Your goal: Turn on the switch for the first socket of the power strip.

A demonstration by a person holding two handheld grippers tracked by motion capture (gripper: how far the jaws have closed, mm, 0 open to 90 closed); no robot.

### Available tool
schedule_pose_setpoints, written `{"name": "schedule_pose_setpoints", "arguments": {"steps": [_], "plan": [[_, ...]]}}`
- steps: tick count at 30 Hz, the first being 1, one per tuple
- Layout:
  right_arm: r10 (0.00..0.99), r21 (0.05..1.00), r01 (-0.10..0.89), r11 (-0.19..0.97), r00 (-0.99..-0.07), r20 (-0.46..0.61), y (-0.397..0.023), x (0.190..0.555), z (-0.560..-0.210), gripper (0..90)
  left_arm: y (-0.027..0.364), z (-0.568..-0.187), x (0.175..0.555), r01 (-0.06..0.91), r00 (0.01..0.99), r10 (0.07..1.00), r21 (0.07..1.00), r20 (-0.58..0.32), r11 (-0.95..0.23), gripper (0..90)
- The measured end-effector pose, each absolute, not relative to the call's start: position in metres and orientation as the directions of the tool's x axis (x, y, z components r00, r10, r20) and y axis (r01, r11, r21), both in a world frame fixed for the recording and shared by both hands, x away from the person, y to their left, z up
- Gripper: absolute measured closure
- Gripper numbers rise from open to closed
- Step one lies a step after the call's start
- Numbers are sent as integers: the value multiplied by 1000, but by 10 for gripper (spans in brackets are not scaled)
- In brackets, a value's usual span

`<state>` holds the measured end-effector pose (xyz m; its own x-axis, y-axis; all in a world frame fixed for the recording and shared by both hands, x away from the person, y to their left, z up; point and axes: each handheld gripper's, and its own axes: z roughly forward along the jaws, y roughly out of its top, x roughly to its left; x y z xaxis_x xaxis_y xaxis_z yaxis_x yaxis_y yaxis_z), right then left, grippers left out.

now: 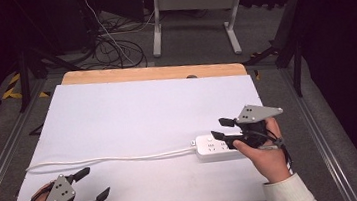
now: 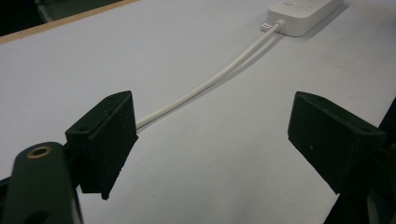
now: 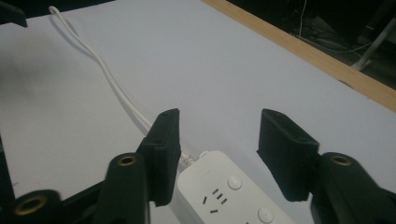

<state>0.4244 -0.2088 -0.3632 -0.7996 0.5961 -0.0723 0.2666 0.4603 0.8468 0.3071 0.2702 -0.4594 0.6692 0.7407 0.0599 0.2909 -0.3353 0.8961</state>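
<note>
A big white surface point(image 1: 133, 115) has a wooden edge point(image 1: 153, 73) along its far side. Past it lie a grey floor point(image 1: 194, 33), a heap of dark cables point(image 1: 111, 50) and the white legs of another table point(image 1: 192, 8).

On the right part of the surface lies a white power strip point(image 1: 214, 147). Its long white cord point(image 1: 107, 159) runs left across the surface to the left edge.

The right claw point(image 1: 222, 128) is over the power strip's cord end, with its jaws apart, one on each side of the strip and holding nothing. The right hand point(image 1: 268, 159) covers the strip's other end.

The left claw point(image 1: 95, 184) is at the near left corner, well apart from the strip. Its jaws are wide and hold nothing. The cord passes just beyond it.
</note>
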Motion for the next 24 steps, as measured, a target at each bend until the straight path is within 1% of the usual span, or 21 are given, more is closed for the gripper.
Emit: {"name": "schedule_pose_setpoints", "arguments": {"steps": [2, 3, 4, 5, 6, 7, 9, 13, 17, 20, 24], "plan": [[590, 853, 258, 453, -804, -70, -213, 419, -363, 398, 270, -459, 307, 291, 669, 741, 896, 60, -335, 162], [593, 862, 249, 441, -802, -72, -216, 413, -363, 343, 270, -459, 307, 291, 670, 740, 896, 60, -336, 161], [593, 862, 249, 441, -802, -72, -216, 413, -363, 343, 270, -459, 307, 291, 670, 740, 896, 59, -335, 161], [588, 866, 248, 434, -807, -63, -220, 408, -364, 311, 270, -459, 307, 290, 670, 740, 896, 60, -335, 159], [588, 866, 248, 434, -807, -63, -220, 408, -364, 311, 270, -459, 307, 290, 670, 740, 897, 59, -334, 159], [590, 868, 257, 424, -806, -50, -222, 403, -366, 268, 270, -459, 307, 289, 671, 739, 897, 60, -335, 157], [591, 870, 257, 420, -805, -48, -224, 401, -368, 259, 270, -458, 307, 286, 670, 739, 897, 63, -336, 157], [604, 882, 264, 391, -797, -29, -230, 393, -373, 211, 271, -458, 306, 291, 674, 737, 899, 52, -329, 151], [604, 893, 288, 345, -797, 24, -237, 388, -381, 180, 271, -458, 306, 291, 673, 737, 899, 51, -327, 145], [584, 901, 317, 295, -807, 92, -242, 386, -393, 168, 271, -458, 306, 290, 674, 737, 900, 49, -325, 141], [586, 905, 317, 283, -804, 98, -246, 385, -402, 158, 272, -457, 306, 288, 677, 735, 900, 50, -327, 137]]}}
